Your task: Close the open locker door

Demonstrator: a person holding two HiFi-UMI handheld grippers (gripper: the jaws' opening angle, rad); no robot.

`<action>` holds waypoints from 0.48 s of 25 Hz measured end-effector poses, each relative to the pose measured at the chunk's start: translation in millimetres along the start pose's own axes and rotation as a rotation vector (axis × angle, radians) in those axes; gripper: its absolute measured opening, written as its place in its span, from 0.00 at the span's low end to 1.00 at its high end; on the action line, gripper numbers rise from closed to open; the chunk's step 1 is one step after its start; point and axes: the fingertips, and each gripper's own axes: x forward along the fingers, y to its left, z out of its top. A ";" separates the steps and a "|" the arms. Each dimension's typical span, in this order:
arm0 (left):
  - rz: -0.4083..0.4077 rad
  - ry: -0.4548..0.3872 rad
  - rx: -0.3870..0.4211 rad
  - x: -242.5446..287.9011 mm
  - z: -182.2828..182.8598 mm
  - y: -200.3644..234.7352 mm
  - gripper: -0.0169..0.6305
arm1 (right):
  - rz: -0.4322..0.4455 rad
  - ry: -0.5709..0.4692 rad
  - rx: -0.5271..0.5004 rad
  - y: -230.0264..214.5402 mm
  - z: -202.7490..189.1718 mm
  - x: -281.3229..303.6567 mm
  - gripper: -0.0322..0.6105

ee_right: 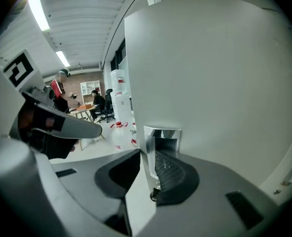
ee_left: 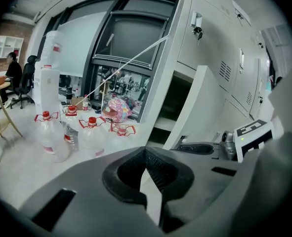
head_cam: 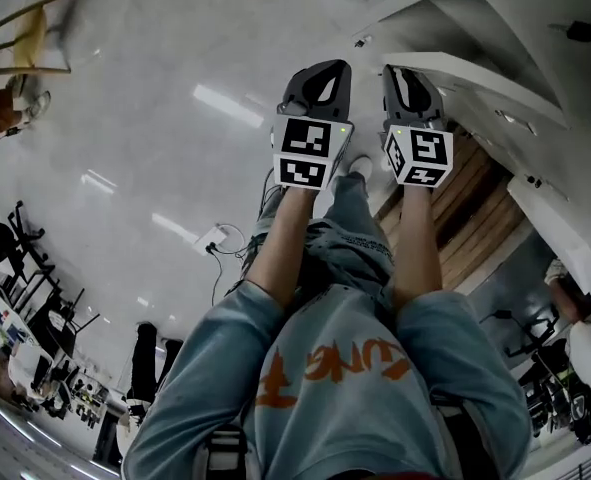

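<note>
While the right tongs clamp the open locker door at its metal latch plate, the left tongs hang clenched and empty just beside them. The next move, I judge, is swinging the door forward until it latches.

Quantities: two claws, namely left claw and right claw; one open locker door; four red-capped water jugs; one pink round object.
</note>
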 end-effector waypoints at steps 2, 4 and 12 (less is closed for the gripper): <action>-0.022 0.002 0.008 6.8 4.3 3.4 0.05 | -0.034 -0.007 0.017 -4.0 3.8 6.2 0.21; -0.041 0.002 0.014 13.1 9.8 7.0 0.05 | -0.064 -0.013 0.034 -7.8 8.0 12.8 0.21; -0.092 0.014 0.031 27.8 18.5 12.1 0.05 | -0.164 -0.032 0.083 -28.8 20.7 35.2 0.20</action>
